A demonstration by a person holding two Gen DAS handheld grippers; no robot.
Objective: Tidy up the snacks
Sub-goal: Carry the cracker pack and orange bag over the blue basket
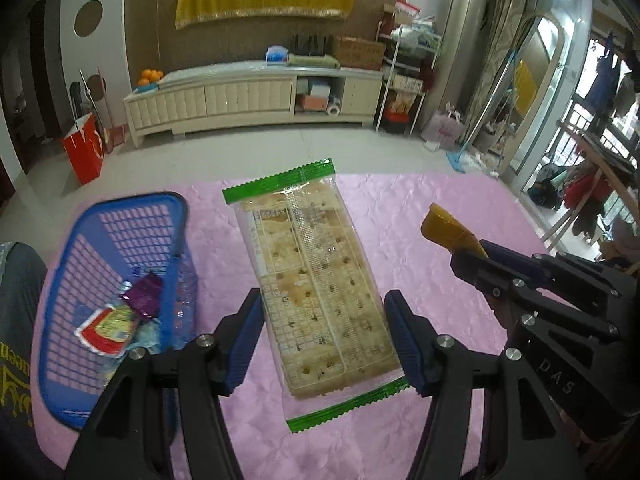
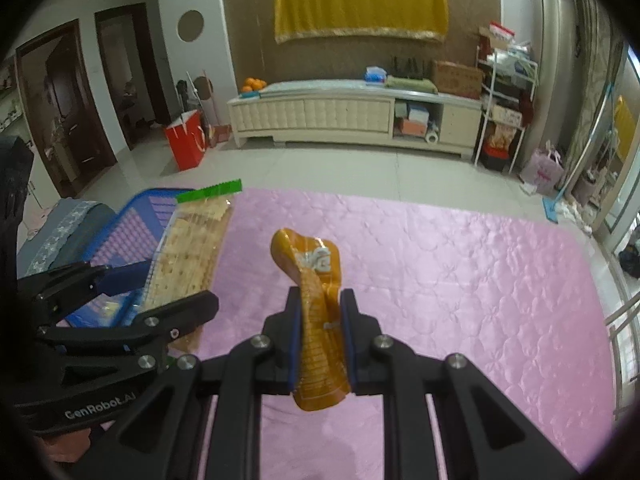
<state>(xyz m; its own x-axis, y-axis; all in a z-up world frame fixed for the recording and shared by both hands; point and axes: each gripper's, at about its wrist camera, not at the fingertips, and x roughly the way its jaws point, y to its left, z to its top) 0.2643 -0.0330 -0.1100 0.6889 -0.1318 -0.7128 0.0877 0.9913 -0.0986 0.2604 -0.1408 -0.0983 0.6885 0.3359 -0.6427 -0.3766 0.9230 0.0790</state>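
Left gripper [image 1: 324, 340] clamping cracker pack [image 1: 316, 280] — right gripper [image 2: 321, 340] pinching orange packet [image 2: 316, 300]

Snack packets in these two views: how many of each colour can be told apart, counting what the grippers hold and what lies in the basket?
Green-edged clear cracker pack, in the left gripper: 1
Orange packet, in the right gripper: 1
Purple packet, in the blue basket: 1
Red-and-yellow packet, in the basket: 1
Total: 4; other wrappers beneath are too unclear to count.
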